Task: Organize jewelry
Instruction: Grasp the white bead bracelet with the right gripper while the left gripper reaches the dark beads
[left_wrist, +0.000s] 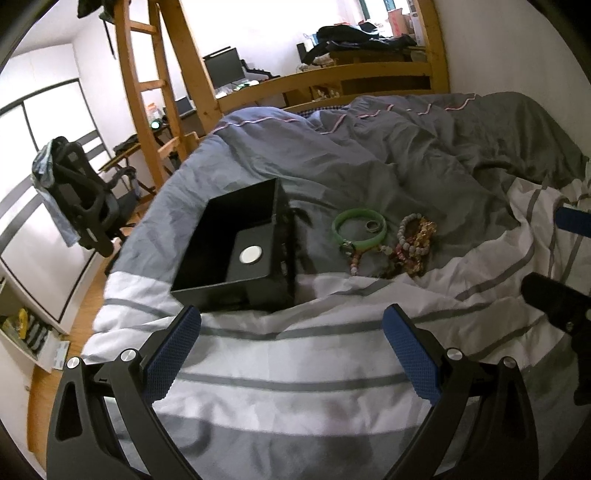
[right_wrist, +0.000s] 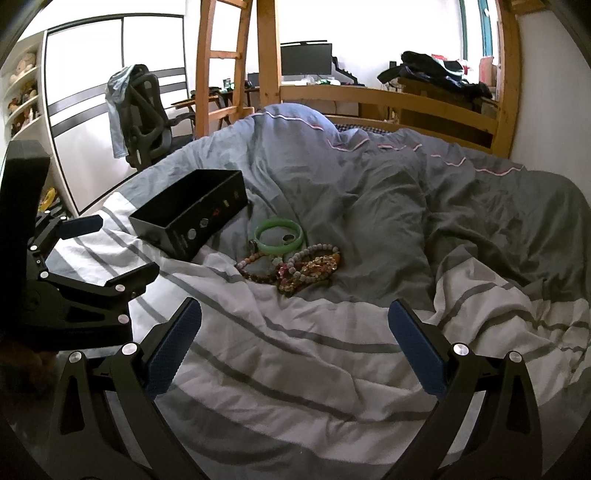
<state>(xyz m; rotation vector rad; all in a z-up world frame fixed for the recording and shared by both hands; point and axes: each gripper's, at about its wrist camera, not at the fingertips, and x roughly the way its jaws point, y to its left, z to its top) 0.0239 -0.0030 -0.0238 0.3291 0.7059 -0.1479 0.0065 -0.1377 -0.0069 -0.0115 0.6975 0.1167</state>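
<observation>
An open black box (left_wrist: 236, 243) (right_wrist: 192, 218) lies on the bed with a white round disc (left_wrist: 251, 254) on its floor. To its right lies a green bangle (left_wrist: 360, 229) (right_wrist: 279, 236) with a small metal ring (left_wrist: 372, 225) (right_wrist: 287, 238) inside it. A heap of beaded bracelets (left_wrist: 410, 245) (right_wrist: 303, 267) rests beside the bangle. My left gripper (left_wrist: 291, 321) is open and empty, hovering in front of the box. My right gripper (right_wrist: 295, 314) is open too, short of the beads, holding nothing. The left gripper (right_wrist: 110, 249) shows at the left of the right wrist view.
The bed carries a rumpled grey and white striped duvet (left_wrist: 314, 369) (right_wrist: 332, 350). A wooden bunk frame and ladder (left_wrist: 147, 92) (right_wrist: 266, 51) stand behind. An office chair (left_wrist: 81, 199) (right_wrist: 144, 118) and a desk with a monitor (right_wrist: 306, 59) lie beyond the bed's far edge.
</observation>
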